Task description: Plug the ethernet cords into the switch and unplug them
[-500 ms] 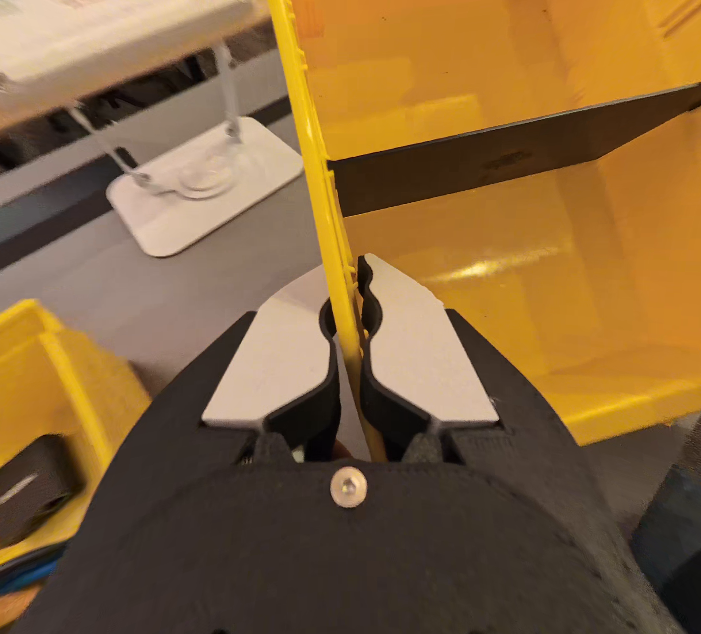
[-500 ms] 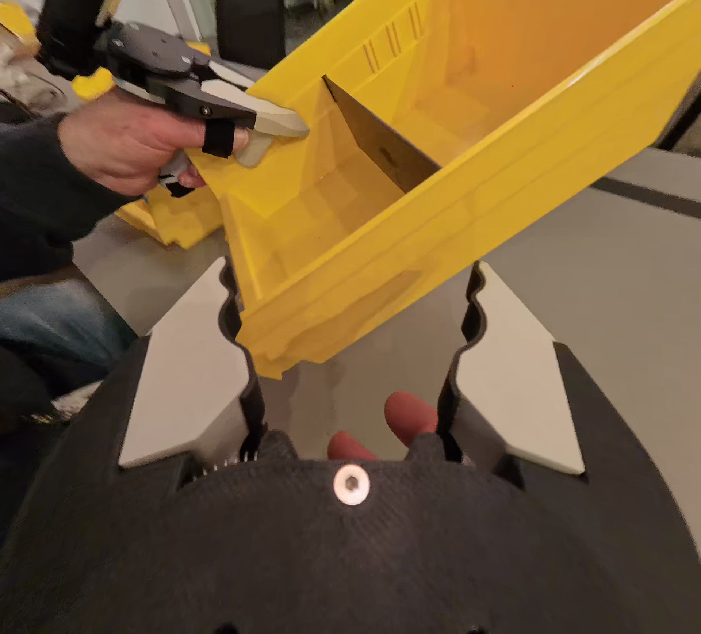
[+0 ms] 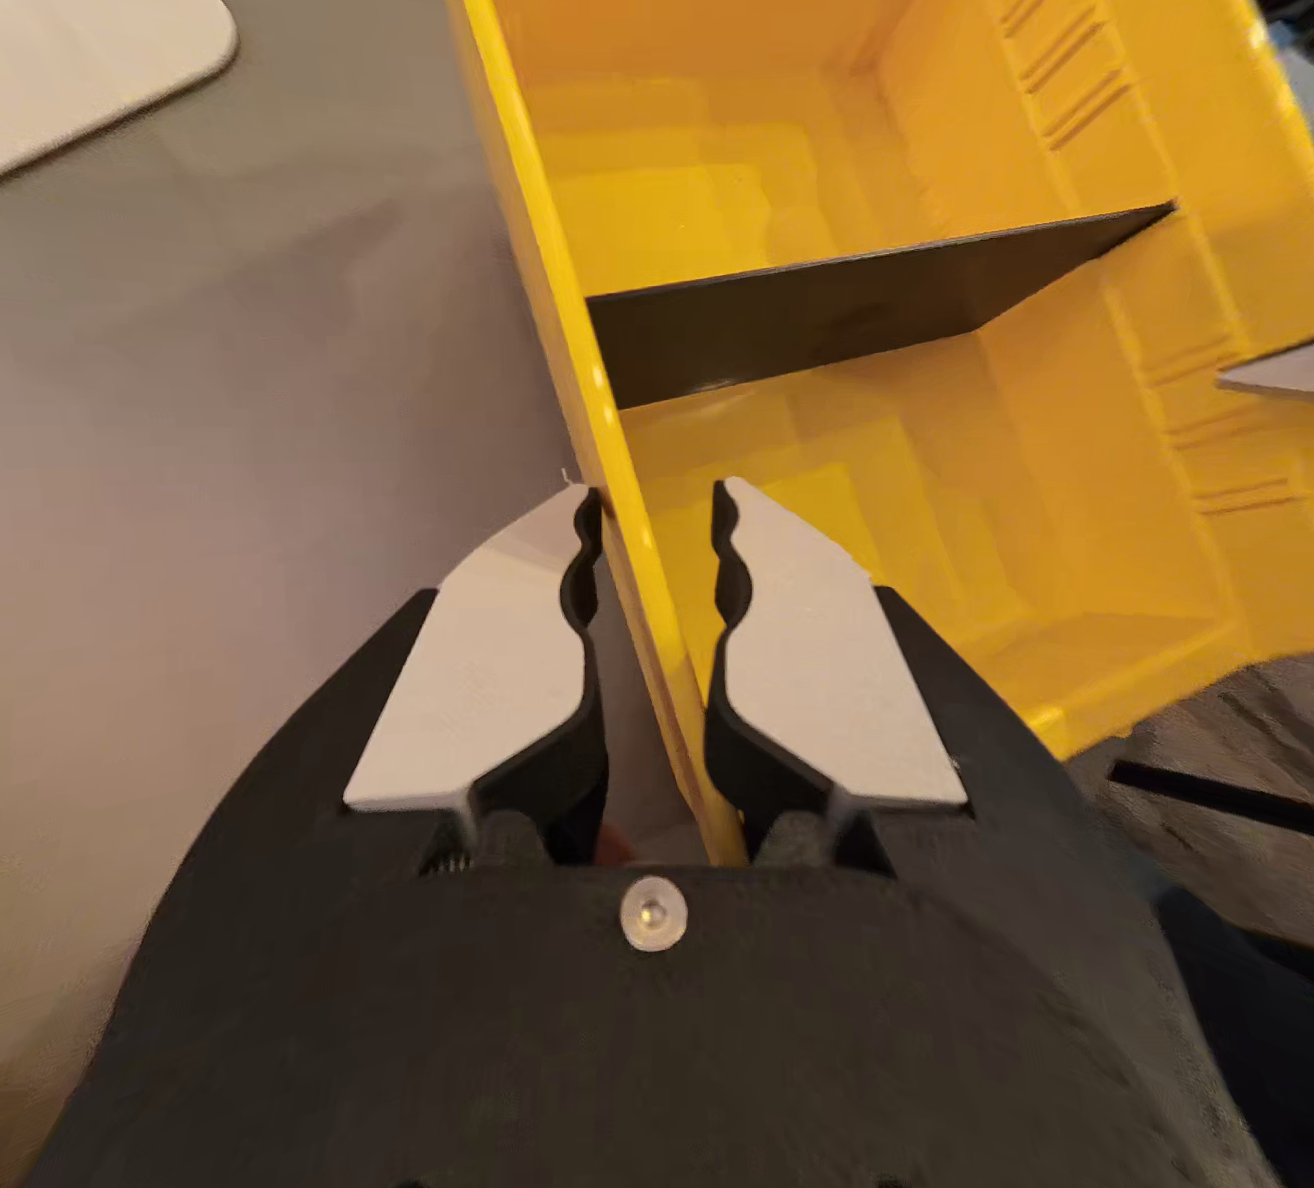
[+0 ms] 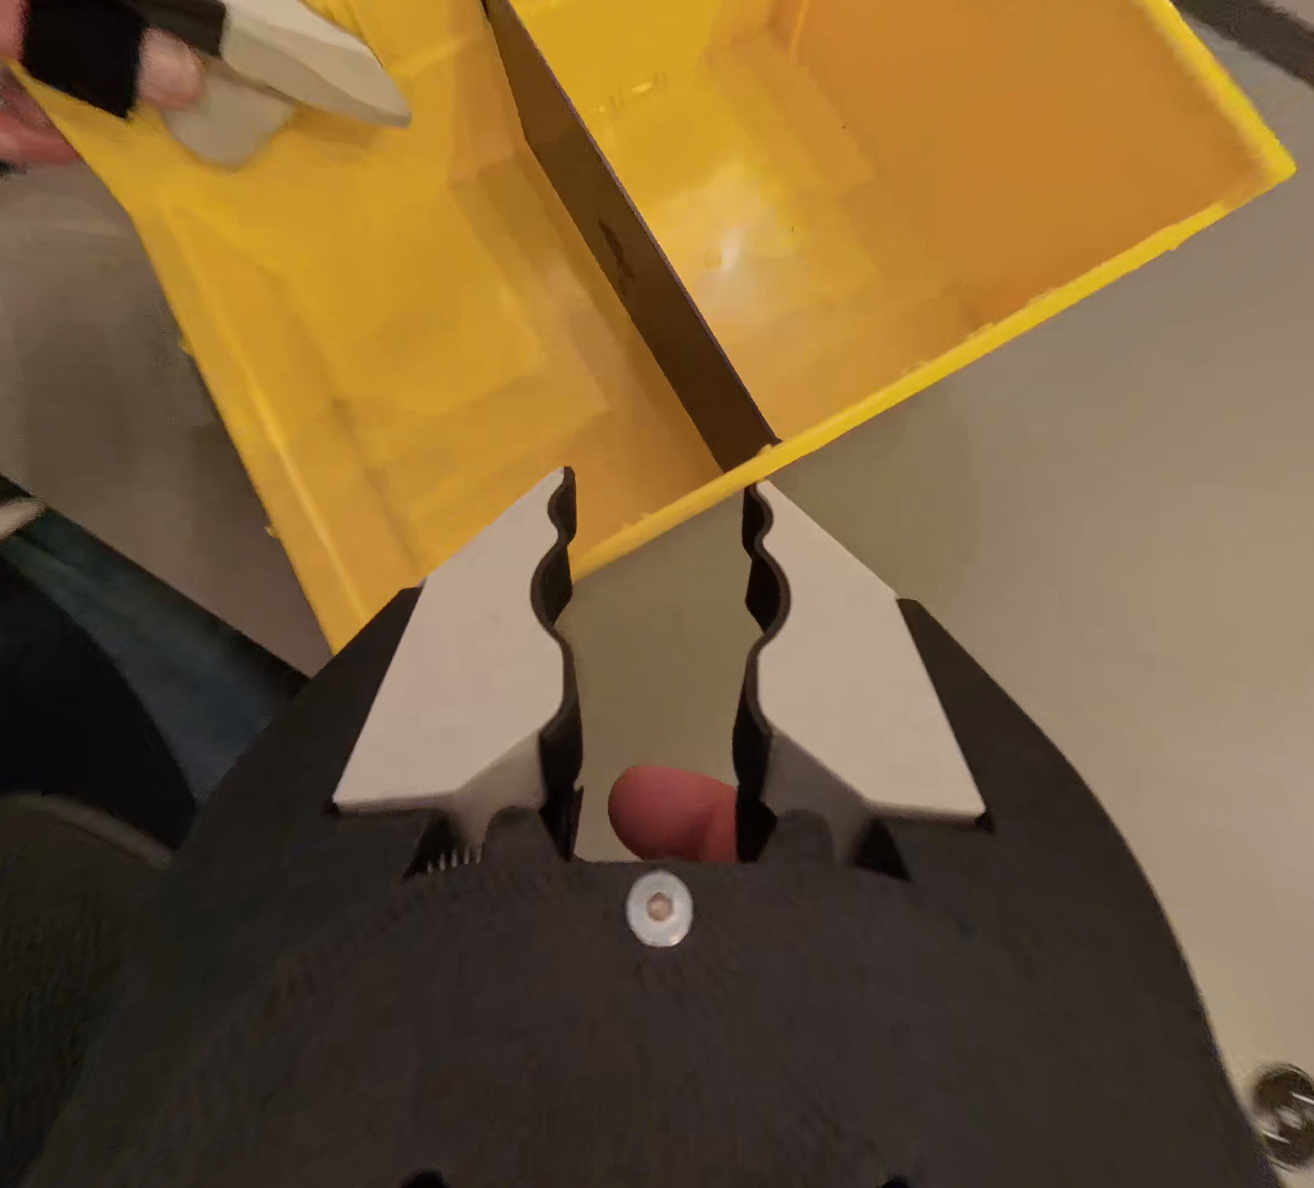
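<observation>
Each hand-held gripper (image 3: 658, 493) (image 4: 658, 485): black body, 2 pale wavy-edged fingers (image 4: 462, 656), 1 silver screw (image 4: 659, 917).

The left gripper (image 3: 658, 500) has its jaws parted with a visible gap on either side of a thin wall, while the right gripper (image 4: 658, 485) hovers with jaws apart, gripping nothing.

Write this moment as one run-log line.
left gripper: open, astride bin wall | right gripper: open, empty | bin: empty, black divider
</observation>
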